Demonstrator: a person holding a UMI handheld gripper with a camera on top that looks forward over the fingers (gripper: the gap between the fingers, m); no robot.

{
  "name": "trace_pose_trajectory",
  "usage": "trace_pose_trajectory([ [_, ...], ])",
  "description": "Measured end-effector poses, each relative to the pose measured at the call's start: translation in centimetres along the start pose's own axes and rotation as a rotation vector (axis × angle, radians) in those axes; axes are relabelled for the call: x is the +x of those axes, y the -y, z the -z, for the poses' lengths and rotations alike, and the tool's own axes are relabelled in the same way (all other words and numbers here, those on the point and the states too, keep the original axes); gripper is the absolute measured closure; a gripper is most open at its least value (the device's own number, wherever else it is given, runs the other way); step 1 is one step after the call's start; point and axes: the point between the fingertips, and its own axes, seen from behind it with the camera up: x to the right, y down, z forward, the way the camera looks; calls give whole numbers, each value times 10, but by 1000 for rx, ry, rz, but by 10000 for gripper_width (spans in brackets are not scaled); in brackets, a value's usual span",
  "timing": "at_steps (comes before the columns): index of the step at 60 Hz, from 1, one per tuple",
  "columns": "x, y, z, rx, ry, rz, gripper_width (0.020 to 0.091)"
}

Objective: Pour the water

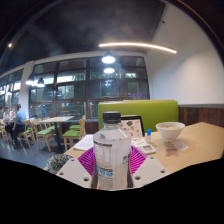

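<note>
On the left, beyond the bench (205,140), a dining hall stretches away with tables, green chairs (42,133) and seated people (14,120) by the windows; none of that bears on the job.

At the centre, the claw (112,165) grips a clear plastic water bottle (112,150). Both pink pads (87,160) press against the bottle's sides, 1 on each flank, so the claw is closed on it. The bottle stands upright, its cap (112,119) on top, and it hides whatever lies directly behind it. Whether its base rests on the bench or hangs just clear of it cannot be told, since the lower part of the bottle sits down between the fingers.

Just past the bottle, toward the far edge of the bench, lie some small items that are too unclear to name. To the right, a pale bowl (170,130) sits on the bench, apart from the bottle and further toward the far right side; behind it runs a green bench seat (140,110).

The step in hand looks like the carry: the bottle is secured and not yet tipped. The bowl seems the likely receiver, so the next move probably calls for shifting the bottle right until its mouth is over the bowl, then tilting slowly. The cap appears to be in place, which would block any pour; that needs checking first.
</note>
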Motion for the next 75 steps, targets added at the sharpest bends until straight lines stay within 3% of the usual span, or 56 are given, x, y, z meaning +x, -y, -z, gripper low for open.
trace_pose_trajectory([
  [12,31,2,-24,-60,8,-6,667],
  [16,39,13,-32,-33,17,13,674],
  [17,23,-3,-26,-24,10,19,674],
  [26,27,0,-28,-13,-4,25,622],
  [31,28,-1,-24,-34,-3,24,530],
  [36,28,-18,-18,-138,3,43,322],
  [38,29,-17,-13,-146,5,41,245],
  [43,31,-8,7,-139,-9,28,275],
  [57,9,21,109,-119,24,-5,275],
  [75,-17,21,223,-139,101,-72,275],
])
